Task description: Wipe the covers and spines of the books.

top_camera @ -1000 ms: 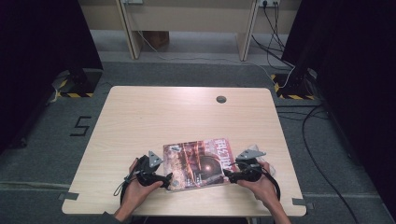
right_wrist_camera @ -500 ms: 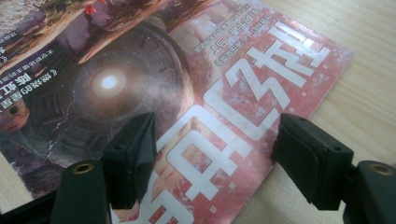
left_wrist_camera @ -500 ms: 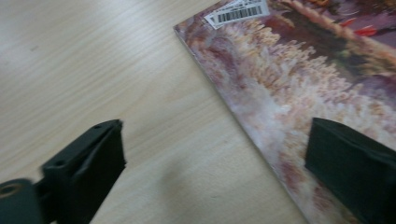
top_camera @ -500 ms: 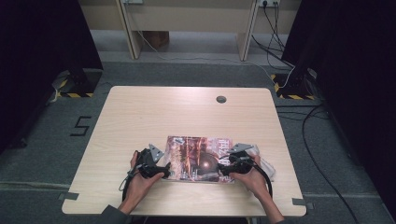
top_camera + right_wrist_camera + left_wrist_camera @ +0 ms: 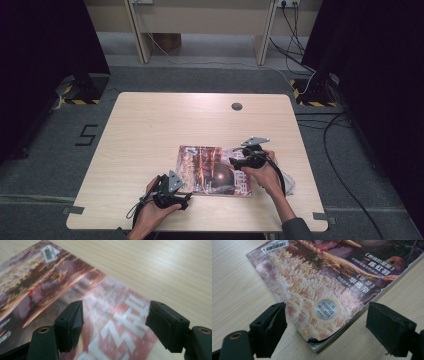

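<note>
**Both claws wide at the magazine**

From the high view I see the magazine (image 5: 214, 170) lying flat on the near half of the table (image 5: 165, 125), a little right of centre, cover up. My left gripper (image 5: 186, 196) sits at its near-left corner, and my right gripper (image 5: 235, 161) is over the far-right part of the cover.

The left gripper view gives me what the overhead cannot: that corner of the magazine (image 5: 322, 287) is curled and worn, with a round silver sticker (image 5: 326, 309) just behind it and a barcode label (image 5: 275, 245) at the far corner. My left gripper (image 5: 325, 322) has its jaws spread wide, one either side of the corner, holding nothing.

The right gripper view shows the large white title lettering (image 5: 120, 325) running under my right gripper (image 5: 115, 320), whose jaws also stand wide apart above the cover, gripping nothing; the picture is blurred there
</note>
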{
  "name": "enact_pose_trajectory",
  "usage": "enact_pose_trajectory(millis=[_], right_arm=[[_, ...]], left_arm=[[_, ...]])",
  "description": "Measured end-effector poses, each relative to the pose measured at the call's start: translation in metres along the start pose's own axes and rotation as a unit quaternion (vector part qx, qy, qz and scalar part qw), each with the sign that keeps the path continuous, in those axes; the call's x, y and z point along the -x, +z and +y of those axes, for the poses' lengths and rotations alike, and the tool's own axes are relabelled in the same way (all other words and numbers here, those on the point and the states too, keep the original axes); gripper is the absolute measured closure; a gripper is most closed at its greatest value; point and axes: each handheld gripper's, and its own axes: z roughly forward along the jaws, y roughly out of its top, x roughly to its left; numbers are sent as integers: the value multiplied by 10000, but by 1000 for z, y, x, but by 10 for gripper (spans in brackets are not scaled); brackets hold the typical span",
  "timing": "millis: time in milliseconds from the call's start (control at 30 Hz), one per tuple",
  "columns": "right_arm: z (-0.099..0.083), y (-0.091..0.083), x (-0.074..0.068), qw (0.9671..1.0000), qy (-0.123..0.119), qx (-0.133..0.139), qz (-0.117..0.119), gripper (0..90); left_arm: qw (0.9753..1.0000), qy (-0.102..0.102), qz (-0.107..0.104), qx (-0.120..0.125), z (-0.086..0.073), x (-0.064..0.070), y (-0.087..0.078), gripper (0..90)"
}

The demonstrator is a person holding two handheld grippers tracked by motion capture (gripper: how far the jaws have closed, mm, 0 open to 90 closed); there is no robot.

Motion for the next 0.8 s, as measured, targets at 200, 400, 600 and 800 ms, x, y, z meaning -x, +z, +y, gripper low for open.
enact_pose_trajectory(millis=[200, 400, 600, 800], right_arm=[[17, 26, 3, 9999, -28, -155, 13, 291], [24, 45, 9, 9996, 52, -266, 70, 285], [21, 51, 12, 9994, 170, -260, 173, 262], [15, 42, 10, 9989, 170, -415, 133, 254]], left_arm=[[10000, -70, -30, -3, 0, -2, 3, 168], [10000, -26, -27, 4, 1, -1, 6, 173], [10000, 28, 24, -33, 2, -1, 8, 155], [9998, 53, 147, -94, 2, -7, 8, 142]])
